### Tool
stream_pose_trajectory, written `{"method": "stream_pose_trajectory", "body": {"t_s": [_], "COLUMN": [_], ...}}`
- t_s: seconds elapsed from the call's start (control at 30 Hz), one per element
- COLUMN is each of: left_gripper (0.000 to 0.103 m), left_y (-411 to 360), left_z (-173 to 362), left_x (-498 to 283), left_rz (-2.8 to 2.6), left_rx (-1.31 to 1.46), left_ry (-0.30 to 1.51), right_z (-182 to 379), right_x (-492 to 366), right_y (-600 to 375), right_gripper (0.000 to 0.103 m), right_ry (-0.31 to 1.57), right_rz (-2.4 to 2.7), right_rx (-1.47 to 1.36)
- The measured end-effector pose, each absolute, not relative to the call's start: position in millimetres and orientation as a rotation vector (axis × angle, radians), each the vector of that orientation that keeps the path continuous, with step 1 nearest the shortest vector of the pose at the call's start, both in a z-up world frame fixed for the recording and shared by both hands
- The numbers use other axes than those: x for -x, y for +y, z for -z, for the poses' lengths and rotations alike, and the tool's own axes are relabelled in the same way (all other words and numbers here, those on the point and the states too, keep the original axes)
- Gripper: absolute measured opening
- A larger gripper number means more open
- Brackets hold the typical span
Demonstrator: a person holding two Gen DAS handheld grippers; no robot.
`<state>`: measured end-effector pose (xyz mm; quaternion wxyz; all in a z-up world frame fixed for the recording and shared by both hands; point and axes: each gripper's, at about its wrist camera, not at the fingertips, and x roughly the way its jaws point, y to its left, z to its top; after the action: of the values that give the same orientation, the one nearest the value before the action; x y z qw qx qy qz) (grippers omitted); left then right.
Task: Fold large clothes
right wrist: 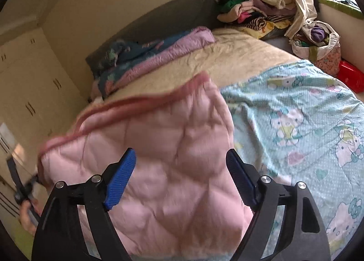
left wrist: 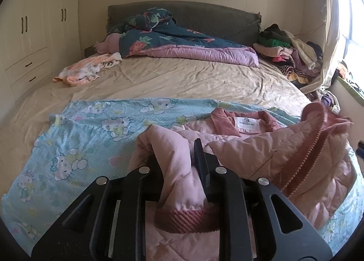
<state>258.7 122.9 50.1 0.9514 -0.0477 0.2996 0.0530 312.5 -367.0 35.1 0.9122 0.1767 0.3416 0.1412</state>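
Observation:
A pink quilted jacket (left wrist: 261, 147) with ribbed darker-pink trim and a white neck label lies on a light-blue cartoon-cat sheet (left wrist: 79, 142) at the near end of the bed. My left gripper (left wrist: 177, 160) is shut on a bunched sleeve of the jacket, with its ribbed cuff hanging between the arms. In the right wrist view my right gripper (right wrist: 182, 174) is open, its blue pads (right wrist: 120, 181) wide apart over a flat pink panel of the jacket (right wrist: 159, 158). The panel looks blurred. The other gripper and a hand show at the far left (right wrist: 25, 192).
The beige bed (left wrist: 182, 78) holds a rolled teal-and-lilac duvet (left wrist: 182, 44) by the grey headboard, a small peach garment (left wrist: 86, 69) at left and a clothes pile (left wrist: 289, 51) at right. White wardrobes (left wrist: 29, 33) stand left. A bag (right wrist: 318, 42) and red box (right wrist: 350, 76) sit beside the bed.

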Motion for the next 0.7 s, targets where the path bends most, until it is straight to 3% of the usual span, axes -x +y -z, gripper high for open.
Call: {"method": "stream_pose_trajectory", "body": {"t_s": [0.23,0.3,0.33,0.5,0.57,0.7], "left_gripper": [0.041,0.054,0.065,0.074,0.083,0.092], "left_y": [107,104,102,96,94,91], "left_z": [-59,-62,-65,-73,-77,-84], "left_x": [-253,-250,-248,-239,-235,-228], "left_rz": [-0.077,-0.065,-0.054,-0.044,-0.046,-0.054], "left_rx": [0.095,0.1,0.107,0.096,0.092,0.073], "left_ry": [0.595,0.587,0.581,0.556,0.543,0.522], "right_z": [-26,-29,-31,-48,-54,-66], "right_x": [-294,-288,-285,-266,-259,-245], "right_y": [-343,-339,-336,-328,-327,-324], "right_gripper": [0.081,0.084,0.084,0.088,0.089,0.089], "right_ry": [0.722,0.715,0.709,0.667,0.648,0.615], "right_rz": [-0.338,-0.348,-0.356,-0.376,-0.377,-0.372], "right_rx": [-0.303,-0.286,-0.276,-0.231,-0.211,-0.175]}}
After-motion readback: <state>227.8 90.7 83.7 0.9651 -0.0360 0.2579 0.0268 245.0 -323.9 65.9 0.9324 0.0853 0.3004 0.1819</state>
